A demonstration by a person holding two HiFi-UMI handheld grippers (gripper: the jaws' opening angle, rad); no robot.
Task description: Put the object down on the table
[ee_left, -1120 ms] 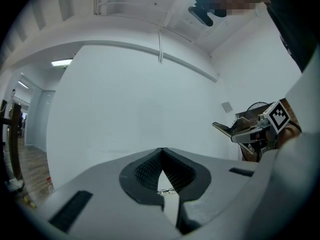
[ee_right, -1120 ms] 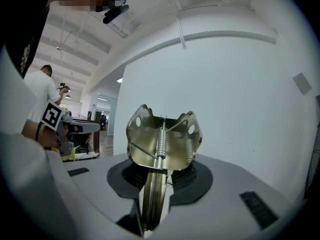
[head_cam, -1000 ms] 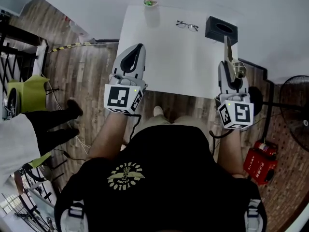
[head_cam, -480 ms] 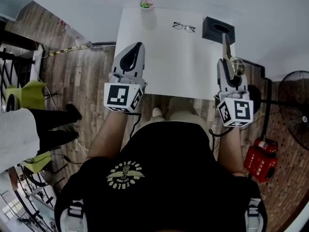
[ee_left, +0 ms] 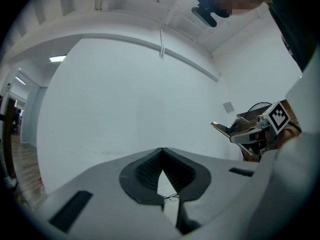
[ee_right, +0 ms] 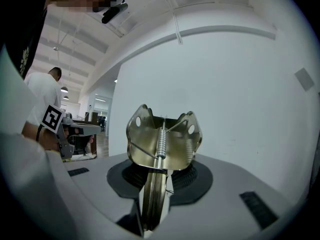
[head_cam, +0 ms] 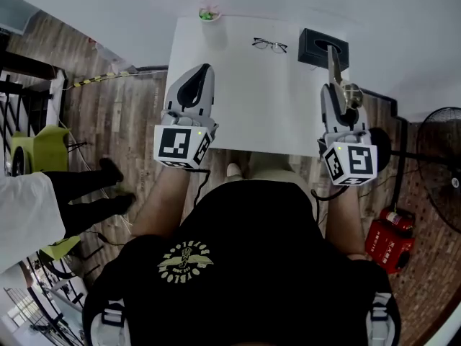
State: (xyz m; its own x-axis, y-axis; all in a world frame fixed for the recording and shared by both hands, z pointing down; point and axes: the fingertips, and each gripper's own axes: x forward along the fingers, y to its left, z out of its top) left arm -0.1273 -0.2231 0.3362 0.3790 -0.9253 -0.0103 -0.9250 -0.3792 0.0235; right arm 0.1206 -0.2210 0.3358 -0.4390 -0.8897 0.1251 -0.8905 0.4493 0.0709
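Note:
My right gripper (head_cam: 336, 96) is shut on a shiny metal spring clamp (head_cam: 334, 69), holding it above the right edge of the white table (head_cam: 245, 110). In the right gripper view the clamp (ee_right: 162, 141) stands upright between the jaws of that gripper (ee_right: 159, 184), its coil spring in the middle and its flared end away from me. My left gripper (head_cam: 193, 92) hovers over the table's left edge, shut and holding nothing. In the left gripper view its jaw tips (ee_left: 161, 156) meet, and the clamp (ee_left: 226, 129) shows at the far right.
A pair of glasses (head_cam: 269, 45), a black tissue box (head_cam: 323, 47) and a small cup with green in it (head_cam: 209, 13) sit at the table's far side. A fan (head_cam: 441, 150) and a red extinguisher (head_cam: 389, 240) are on the right. A person (head_cam: 43, 207) stands at the left.
Both grippers have drifted slightly forward over the table, the clamp still held. The person at the left has stepped along the floor.

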